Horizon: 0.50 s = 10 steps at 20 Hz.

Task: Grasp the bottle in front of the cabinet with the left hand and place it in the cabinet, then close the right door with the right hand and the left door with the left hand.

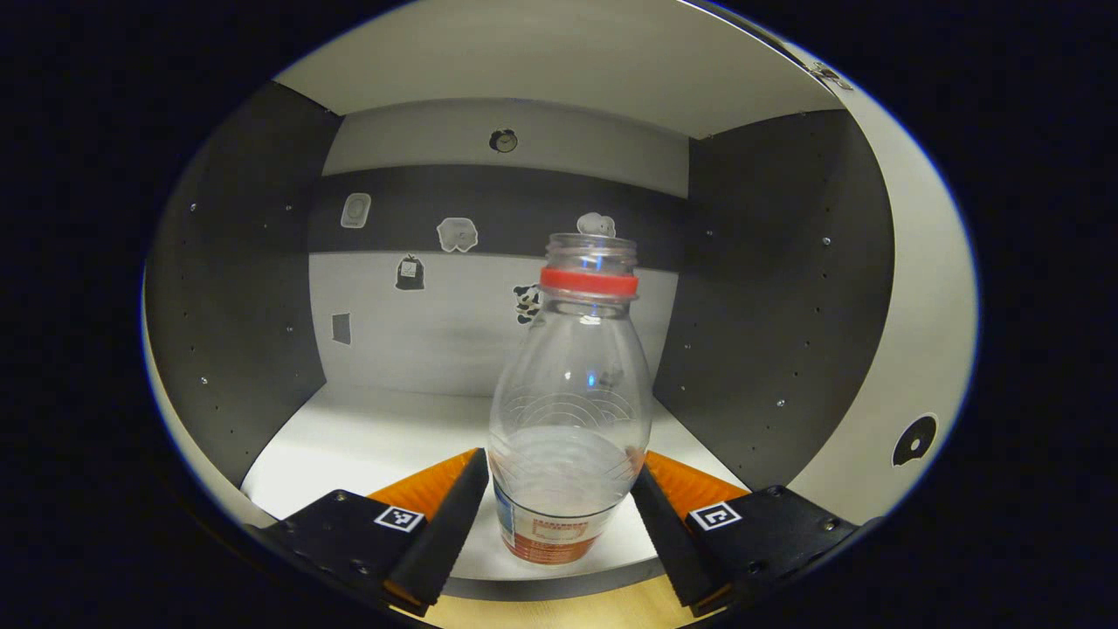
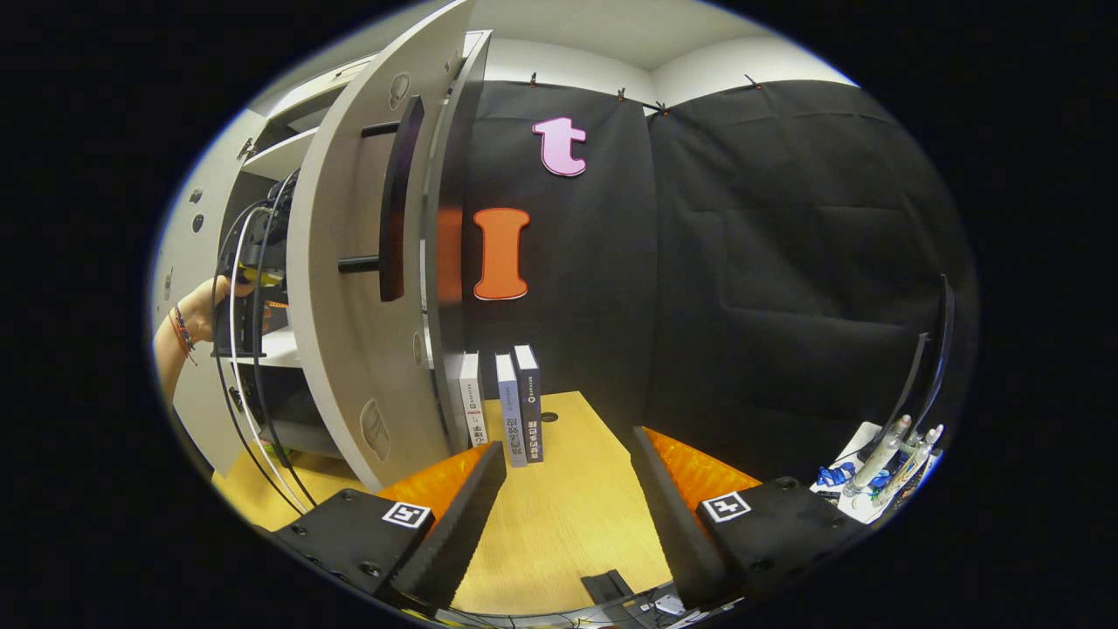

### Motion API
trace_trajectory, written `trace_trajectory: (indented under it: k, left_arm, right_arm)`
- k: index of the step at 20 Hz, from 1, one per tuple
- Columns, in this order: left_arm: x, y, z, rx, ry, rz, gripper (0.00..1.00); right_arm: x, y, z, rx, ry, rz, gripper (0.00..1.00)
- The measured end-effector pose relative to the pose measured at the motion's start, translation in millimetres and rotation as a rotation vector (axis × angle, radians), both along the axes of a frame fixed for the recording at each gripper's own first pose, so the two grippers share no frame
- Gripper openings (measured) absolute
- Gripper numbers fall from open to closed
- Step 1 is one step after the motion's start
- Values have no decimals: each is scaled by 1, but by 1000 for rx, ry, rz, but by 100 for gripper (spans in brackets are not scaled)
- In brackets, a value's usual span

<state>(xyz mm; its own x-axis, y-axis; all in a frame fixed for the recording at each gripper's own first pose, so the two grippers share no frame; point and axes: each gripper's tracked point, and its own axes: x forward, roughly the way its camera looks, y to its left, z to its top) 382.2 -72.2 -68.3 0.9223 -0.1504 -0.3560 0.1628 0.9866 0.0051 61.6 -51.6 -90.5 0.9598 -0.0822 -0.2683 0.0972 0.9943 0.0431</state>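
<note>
Left gripper (image 1: 559, 498) clamps clear ribbed bottle (image 1: 569, 411) inside cabinet (image 1: 769, 288); right gripper (image 2: 568, 489) gapes.

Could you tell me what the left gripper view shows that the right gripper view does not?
Left gripper view: the left claw closed against both sides of the uncapped bottle, which stands upright on the shelf, with stickers behind it. Right gripper view: the open, empty right claw over the wooden table, the open right door with its handle, upright books, and a hand reaching inside. Both: the cabinet, seen from inside and from outside.
</note>
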Motion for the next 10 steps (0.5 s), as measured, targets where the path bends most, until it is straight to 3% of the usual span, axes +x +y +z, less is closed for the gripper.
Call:
trace_trajectory:
  k: [10]
  left_arm:
    - [-37,3,26,0,-81,-6,95]
  right_arm:
    - [-5,10,6,-6,-18,10,97]
